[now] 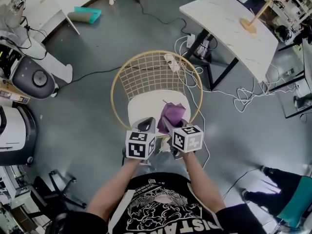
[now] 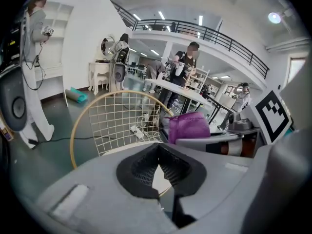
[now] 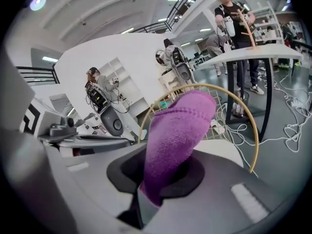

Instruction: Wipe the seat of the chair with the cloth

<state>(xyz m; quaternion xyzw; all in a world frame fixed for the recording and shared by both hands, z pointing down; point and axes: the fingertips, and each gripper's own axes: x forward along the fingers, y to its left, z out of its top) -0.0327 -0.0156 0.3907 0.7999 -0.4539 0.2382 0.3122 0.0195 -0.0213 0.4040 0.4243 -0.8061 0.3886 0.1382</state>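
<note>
right gripper [image 1: 167, 124] clamped on purple cloth [image 1: 174, 114], which hangs over the white seat [image 1: 146, 108] of the wire chair [image 1: 146, 77]. left gripper [image 1: 146, 125] jaws together, empty, just beside the right one.

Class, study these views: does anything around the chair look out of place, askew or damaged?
Nothing looks damaged or spilled. The chair stands upright. The only untidy thing is the white cables sprawled over the floor beside the table. The purple cloth is clamped in the right gripper.
</note>
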